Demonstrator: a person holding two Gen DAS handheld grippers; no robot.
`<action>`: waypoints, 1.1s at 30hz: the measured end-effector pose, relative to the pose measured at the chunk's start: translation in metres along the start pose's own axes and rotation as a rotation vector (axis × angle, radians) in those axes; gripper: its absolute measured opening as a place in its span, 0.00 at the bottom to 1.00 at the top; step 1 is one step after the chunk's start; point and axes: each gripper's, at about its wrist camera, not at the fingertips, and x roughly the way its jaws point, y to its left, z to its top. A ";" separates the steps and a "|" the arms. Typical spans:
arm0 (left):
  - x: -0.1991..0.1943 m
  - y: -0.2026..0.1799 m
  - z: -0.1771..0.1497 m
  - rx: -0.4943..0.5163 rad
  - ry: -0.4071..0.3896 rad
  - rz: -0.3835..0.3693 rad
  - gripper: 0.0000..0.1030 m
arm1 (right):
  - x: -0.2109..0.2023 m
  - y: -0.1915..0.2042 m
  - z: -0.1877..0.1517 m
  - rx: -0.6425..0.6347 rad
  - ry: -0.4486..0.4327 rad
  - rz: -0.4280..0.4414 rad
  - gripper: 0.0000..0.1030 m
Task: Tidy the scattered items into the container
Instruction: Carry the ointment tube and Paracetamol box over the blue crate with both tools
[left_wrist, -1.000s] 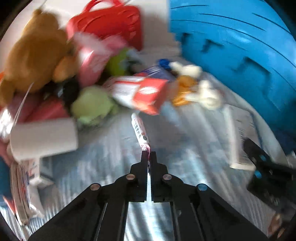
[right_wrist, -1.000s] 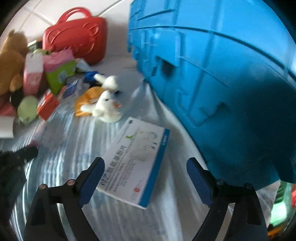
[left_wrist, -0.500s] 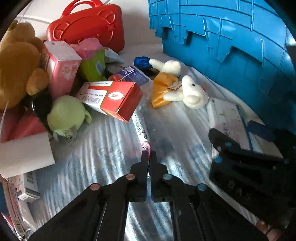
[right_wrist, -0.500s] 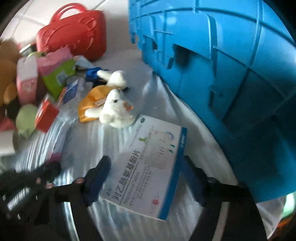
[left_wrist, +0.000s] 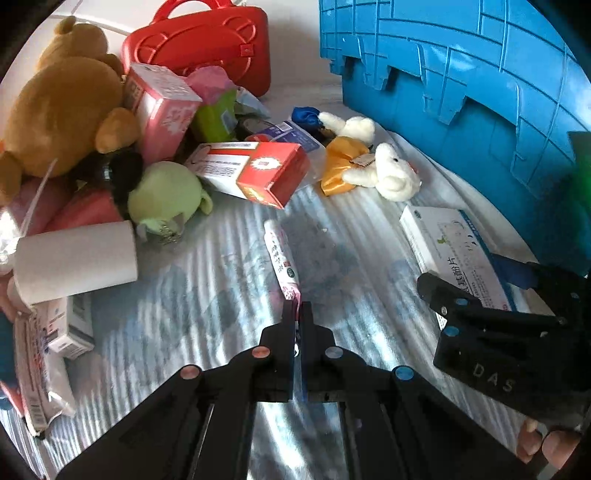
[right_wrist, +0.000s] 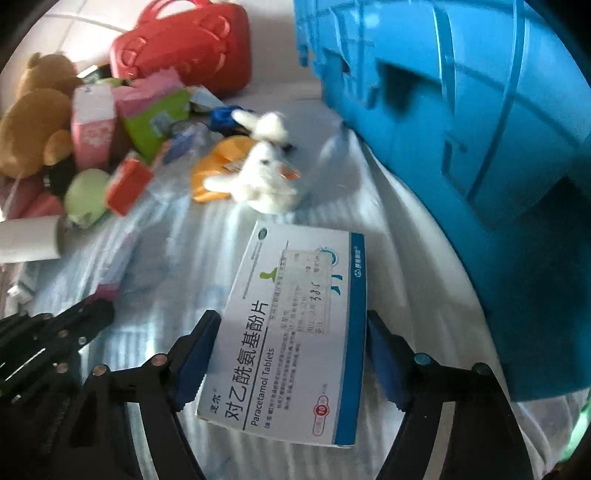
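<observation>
A large blue crate (left_wrist: 480, 74) stands at the right, also in the right wrist view (right_wrist: 461, 110). My right gripper (right_wrist: 291, 332) has its jaws against both sides of a white and blue paracetamol box (right_wrist: 295, 332), which lies on the striped cloth; the box also shows in the left wrist view (left_wrist: 454, 254). My left gripper (left_wrist: 298, 314) is shut on the end of a pink and white tube (left_wrist: 280, 258) that lies on the cloth. The right gripper's body (left_wrist: 509, 332) shows at the right of the left wrist view.
A heap lies at the left: brown teddy bear (left_wrist: 59, 118), red bag (left_wrist: 199, 40), pink carton (left_wrist: 162, 107), red and white box (left_wrist: 255, 170), green plush (left_wrist: 166, 195), paper roll (left_wrist: 77, 258). A white plush rabbit (left_wrist: 384, 173) lies near the crate.
My right gripper moved forward over the paracetamol box and its jaws closed in on the box's sides. My left gripper stayed shut on the tube's end.
</observation>
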 end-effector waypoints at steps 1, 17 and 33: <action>-0.005 0.002 0.000 -0.003 -0.007 0.007 0.02 | -0.005 0.004 0.000 -0.011 -0.015 0.009 0.74; -0.130 0.038 0.043 -0.063 -0.230 0.136 0.02 | -0.124 0.062 0.054 -0.143 -0.262 0.101 0.73; -0.278 -0.026 0.147 0.006 -0.555 0.165 0.02 | -0.303 0.002 0.168 -0.177 -0.584 0.089 0.73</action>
